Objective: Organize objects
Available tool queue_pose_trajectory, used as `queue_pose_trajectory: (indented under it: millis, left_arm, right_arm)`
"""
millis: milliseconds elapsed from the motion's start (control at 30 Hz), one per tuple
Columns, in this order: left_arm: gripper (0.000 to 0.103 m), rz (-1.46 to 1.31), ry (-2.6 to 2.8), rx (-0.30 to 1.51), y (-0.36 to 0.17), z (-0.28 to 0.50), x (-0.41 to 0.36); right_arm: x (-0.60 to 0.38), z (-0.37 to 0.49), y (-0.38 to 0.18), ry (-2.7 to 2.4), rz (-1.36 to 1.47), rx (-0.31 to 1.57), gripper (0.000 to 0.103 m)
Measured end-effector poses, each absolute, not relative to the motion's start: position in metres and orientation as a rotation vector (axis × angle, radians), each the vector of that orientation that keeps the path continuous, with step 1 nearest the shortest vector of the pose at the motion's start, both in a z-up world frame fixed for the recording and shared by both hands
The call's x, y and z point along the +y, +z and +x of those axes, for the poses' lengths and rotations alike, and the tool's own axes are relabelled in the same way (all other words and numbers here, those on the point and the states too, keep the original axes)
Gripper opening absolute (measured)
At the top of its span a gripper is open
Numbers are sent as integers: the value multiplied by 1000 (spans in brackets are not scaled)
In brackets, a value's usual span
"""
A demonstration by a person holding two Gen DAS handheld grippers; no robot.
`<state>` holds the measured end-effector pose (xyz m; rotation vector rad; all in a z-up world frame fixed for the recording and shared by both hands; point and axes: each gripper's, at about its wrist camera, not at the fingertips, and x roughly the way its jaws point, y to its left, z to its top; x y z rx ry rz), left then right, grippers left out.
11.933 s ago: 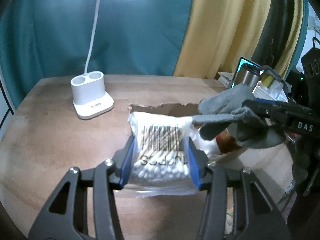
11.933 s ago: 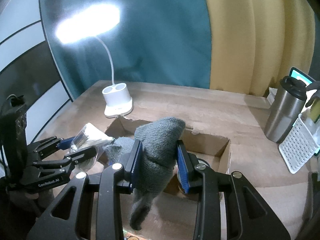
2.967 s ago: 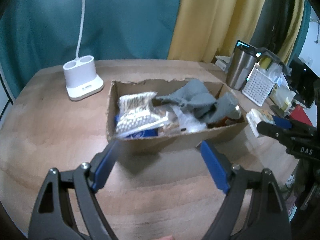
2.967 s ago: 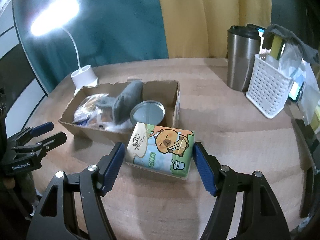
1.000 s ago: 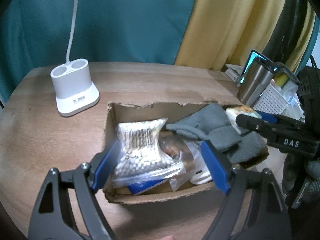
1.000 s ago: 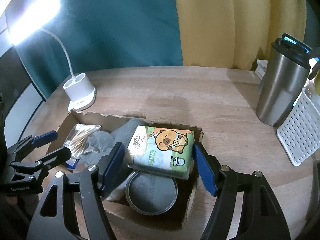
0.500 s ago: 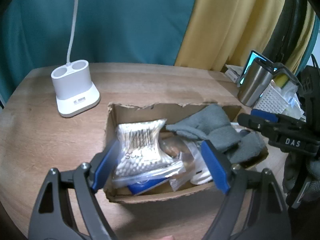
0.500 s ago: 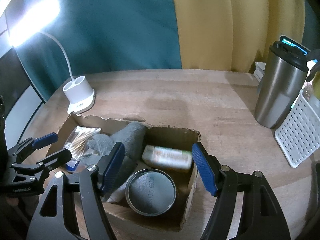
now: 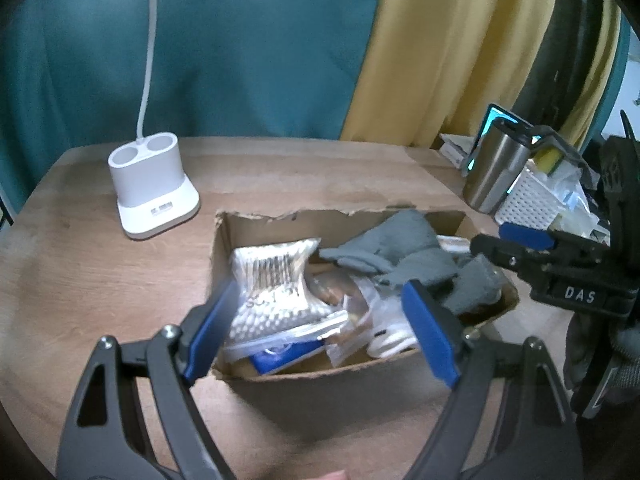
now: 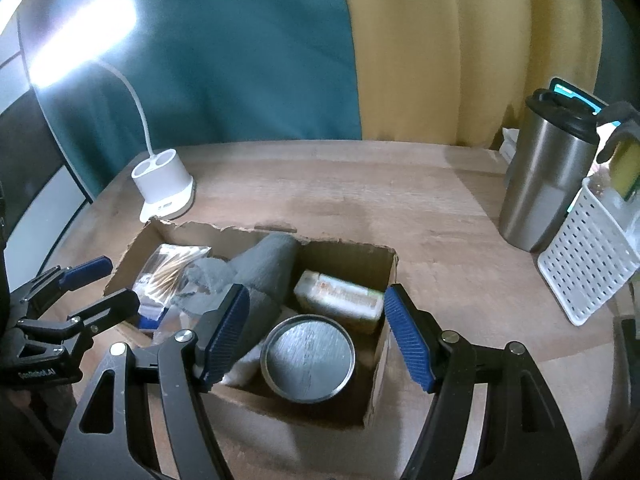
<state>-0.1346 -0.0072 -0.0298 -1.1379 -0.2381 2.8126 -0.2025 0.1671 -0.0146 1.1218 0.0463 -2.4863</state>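
Released since a second ago, the tissue pack now lies in the cardboard box, long axis left-right, beyond the round tin; the right gripper hovers spread and empty, angled down. From the left wrist, the left gripper likewise hangs spread, empty, over the cotton-swab bag.

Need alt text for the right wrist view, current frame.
An open right gripper hovers empty over a torn cardboard box on a wooden table. The box holds a tissue pack, round tin, grey glove and bagged cotton swabs. The left gripper, also open, waits at its left end.
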Motion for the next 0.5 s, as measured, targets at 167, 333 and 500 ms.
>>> queue_pose_trajectory:
  millis: [167, 333, 500]
  left_arm:
    - [85, -1117, 2817, -234, -25, -126, -5]
    - [85, -1093, 2816, -231, -21, -117, -2]
    - [85, -1079, 2820, -221, -18, -109, 1]
  right_arm:
    - [168, -192, -11, -2493, 1112, 57, 73]
    - [169, -181, -8, -2499, 1104, 62, 73]
    - [167, -174, -5, -2505, 1097, 62, 73]
